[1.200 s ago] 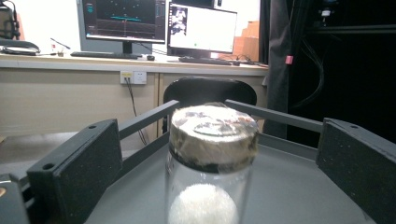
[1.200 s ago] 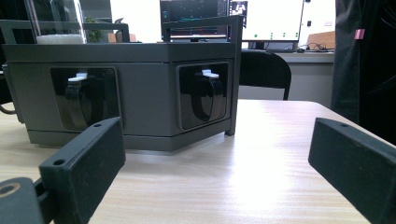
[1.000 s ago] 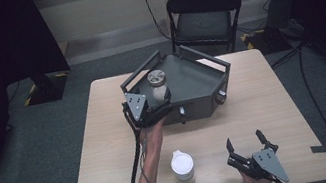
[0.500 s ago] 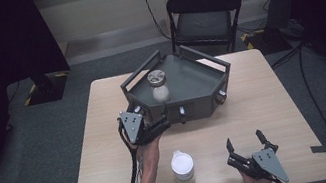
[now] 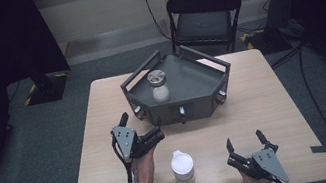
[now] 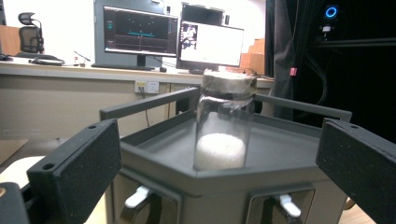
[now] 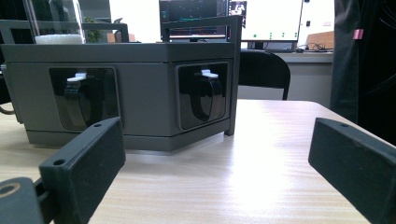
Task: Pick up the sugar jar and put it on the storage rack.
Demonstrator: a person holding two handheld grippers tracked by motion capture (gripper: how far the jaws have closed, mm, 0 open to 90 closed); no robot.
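From the high view, the dark grey angular metal tray (image 5: 200, 82) stands at the far middle of the pale wooden table (image 5: 274, 102), and a clear glass jar with a silver lid and white powder inside (image 5: 158, 86) stands upright on the tray's left part. The left gripper (image 5: 144, 125) hangs just in front of the tray's left front corner, jaws spread and holding nothing. The right gripper (image 5: 246, 145) sits well nearer the person than the tray, jaws likewise spread and empty. A white lidded plastic cup (image 5: 183, 167) stands in front of the tray, between the two hands.

In the left gripper view, the jar (image 6: 224, 123) rises upright on the tray's near edge (image 6: 205, 175), straight ahead between the parted jaws, its long axis vertical.

In the right gripper view, the tray's front wall (image 7: 140, 93) lies ahead and left, apart from the open jaws.

Judging by this, the left gripper is the nearer to the jar.
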